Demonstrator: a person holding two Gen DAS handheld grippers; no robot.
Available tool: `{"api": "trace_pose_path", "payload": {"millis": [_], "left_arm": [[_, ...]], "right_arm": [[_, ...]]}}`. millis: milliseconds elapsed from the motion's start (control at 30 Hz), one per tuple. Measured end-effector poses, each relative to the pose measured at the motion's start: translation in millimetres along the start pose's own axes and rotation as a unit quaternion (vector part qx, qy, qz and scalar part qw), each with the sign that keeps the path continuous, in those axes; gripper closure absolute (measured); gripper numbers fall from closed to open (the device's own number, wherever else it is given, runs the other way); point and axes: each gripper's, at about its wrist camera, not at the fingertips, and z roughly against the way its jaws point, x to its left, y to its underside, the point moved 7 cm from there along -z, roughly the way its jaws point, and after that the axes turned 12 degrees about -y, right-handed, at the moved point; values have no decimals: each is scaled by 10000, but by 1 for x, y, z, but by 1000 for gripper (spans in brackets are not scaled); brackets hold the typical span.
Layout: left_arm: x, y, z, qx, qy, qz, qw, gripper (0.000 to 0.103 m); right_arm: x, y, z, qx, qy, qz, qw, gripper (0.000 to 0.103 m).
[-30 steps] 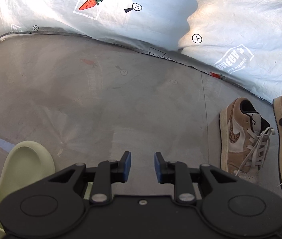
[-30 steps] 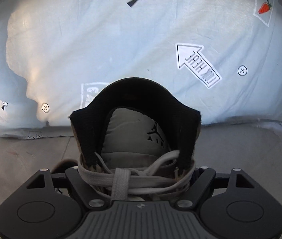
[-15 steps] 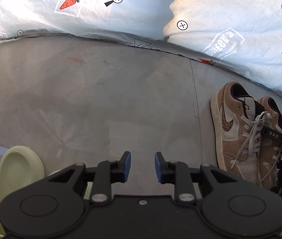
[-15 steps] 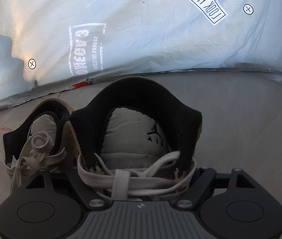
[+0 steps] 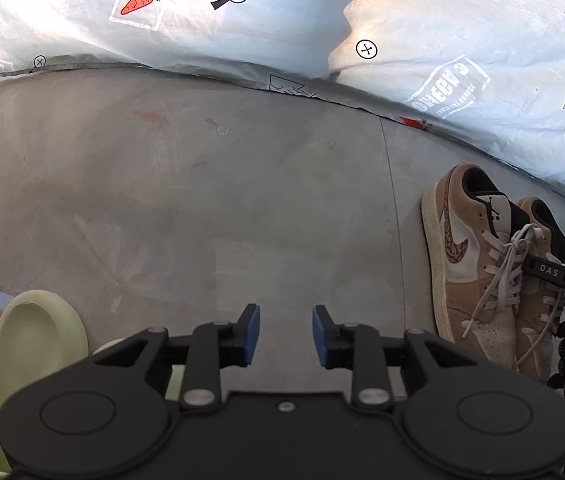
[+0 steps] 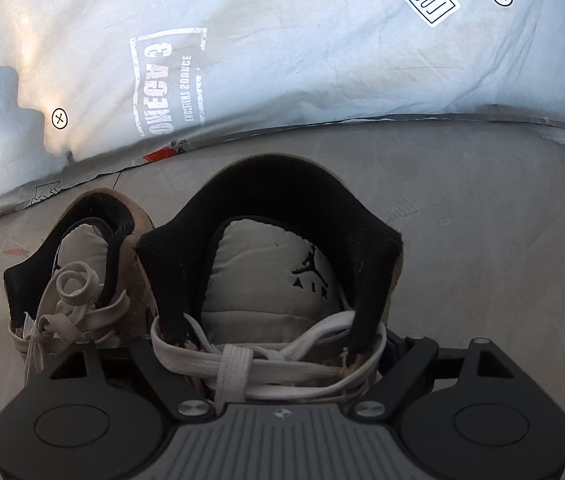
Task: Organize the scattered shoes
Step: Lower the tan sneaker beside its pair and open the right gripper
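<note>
Two tan and white laced sneakers stand side by side near the sheet's edge. In the left wrist view the left sneaker (image 5: 466, 256) is at the right, with the right sneaker (image 5: 538, 280) just beyond it. My right gripper (image 6: 270, 364) is shut on the right sneaker (image 6: 274, 264) across its laces; the fingertips are hidden by the shoe. The left sneaker (image 6: 82, 276) sits close beside it. My left gripper (image 5: 285, 336) is open and empty above the grey floor, left of the pair. A pale green slipper (image 5: 22, 356) lies at the lower left.
A white printed sheet (image 5: 442, 20) with carrot and arrow marks rises along the back. The grey floor (image 5: 202, 200) spreads between slipper and sneakers. A floor seam (image 5: 392, 208) runs just left of the sneakers.
The right gripper has lowered the held sneaker to the floor, close beside the other sneaker. The left gripper has stayed open and shifted only slightly.
</note>
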Motion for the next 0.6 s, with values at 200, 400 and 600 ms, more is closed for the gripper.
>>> {"api": "trace_pose_path", "payload": {"millis": [200, 400, 600], "left_arm": [[-1, 0, 0, 2, 17, -18, 10000, 73], [-1, 0, -2, 18, 19, -2, 10000, 70], [-2, -1, -1, 15, 59, -21, 10000, 69]], "right_arm": [[4, 0, 0, 169, -2, 266, 9995, 17], [12, -6, 12, 38, 21, 503, 9987, 14], [16, -8, 19, 38, -49, 486, 9988, 14]]}}
